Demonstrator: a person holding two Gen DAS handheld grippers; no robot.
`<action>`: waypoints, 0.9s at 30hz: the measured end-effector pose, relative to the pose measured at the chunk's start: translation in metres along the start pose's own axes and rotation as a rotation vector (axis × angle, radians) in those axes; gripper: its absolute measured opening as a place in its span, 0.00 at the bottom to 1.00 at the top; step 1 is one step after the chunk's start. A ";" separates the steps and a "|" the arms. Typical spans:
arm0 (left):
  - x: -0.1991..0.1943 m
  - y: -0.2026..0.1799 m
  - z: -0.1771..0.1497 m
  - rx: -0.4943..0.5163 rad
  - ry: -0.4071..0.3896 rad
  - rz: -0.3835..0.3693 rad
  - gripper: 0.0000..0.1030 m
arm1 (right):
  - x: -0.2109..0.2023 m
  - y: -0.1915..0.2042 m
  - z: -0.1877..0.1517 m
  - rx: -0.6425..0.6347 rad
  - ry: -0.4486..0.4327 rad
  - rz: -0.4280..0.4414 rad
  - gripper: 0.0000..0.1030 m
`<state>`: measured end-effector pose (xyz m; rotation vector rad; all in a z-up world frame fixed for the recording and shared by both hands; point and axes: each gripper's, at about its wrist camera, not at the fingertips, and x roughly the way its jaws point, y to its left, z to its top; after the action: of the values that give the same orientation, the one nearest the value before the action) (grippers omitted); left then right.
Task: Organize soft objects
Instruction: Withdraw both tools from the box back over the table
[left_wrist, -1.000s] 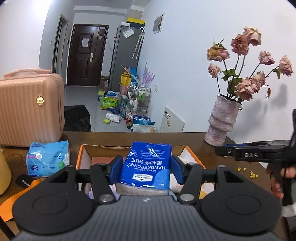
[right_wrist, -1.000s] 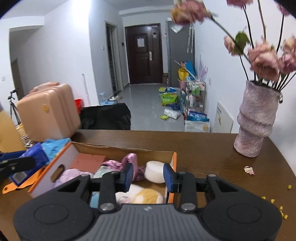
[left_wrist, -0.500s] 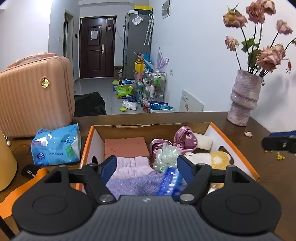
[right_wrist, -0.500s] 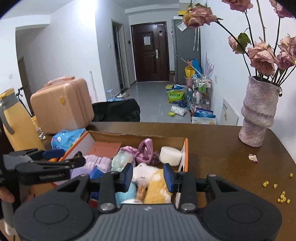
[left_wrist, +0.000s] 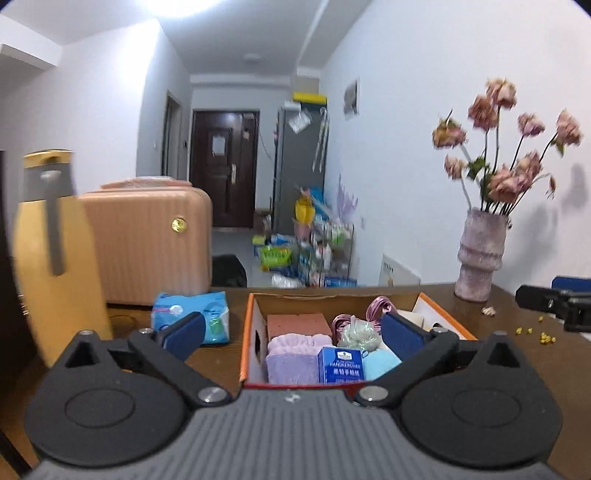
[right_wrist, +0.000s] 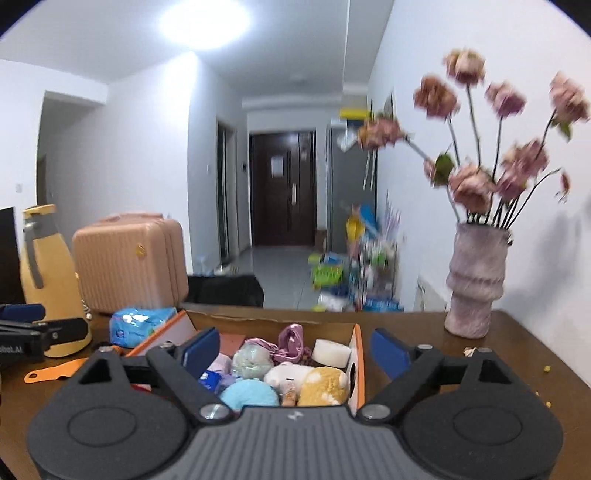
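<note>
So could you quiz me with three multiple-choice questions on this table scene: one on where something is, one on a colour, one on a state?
1. Where is the blue handkerchief pack?
A. Inside the orange box
B. Beside the vase
C. On the suitcase

2. What colour is the jug on the left?
A. Green
B. Yellow
C. Black

3. How is the left gripper?
A. Clamped on a towel
B. Holding the vase
C. Empty, with its jaws apart

Answers: 1 A, the pack stands among the soft things in the box. 2 B, its body is yellow. 3 C, the jaws are opening with nothing gripped.
</note>
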<state>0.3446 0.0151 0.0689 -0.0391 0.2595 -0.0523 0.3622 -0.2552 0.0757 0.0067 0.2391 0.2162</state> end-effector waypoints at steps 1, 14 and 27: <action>-0.012 0.001 -0.005 -0.002 -0.023 0.004 1.00 | -0.010 0.005 -0.006 -0.001 -0.019 -0.001 0.88; -0.128 -0.004 -0.055 0.028 -0.063 0.033 1.00 | -0.118 0.055 -0.059 0.018 -0.020 -0.025 0.93; -0.258 -0.004 -0.128 0.012 -0.021 0.061 1.00 | -0.239 0.103 -0.137 0.069 0.049 -0.007 0.93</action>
<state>0.0625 0.0211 0.0112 -0.0196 0.2390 0.0069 0.0816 -0.2076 0.0023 0.0692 0.2956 0.2016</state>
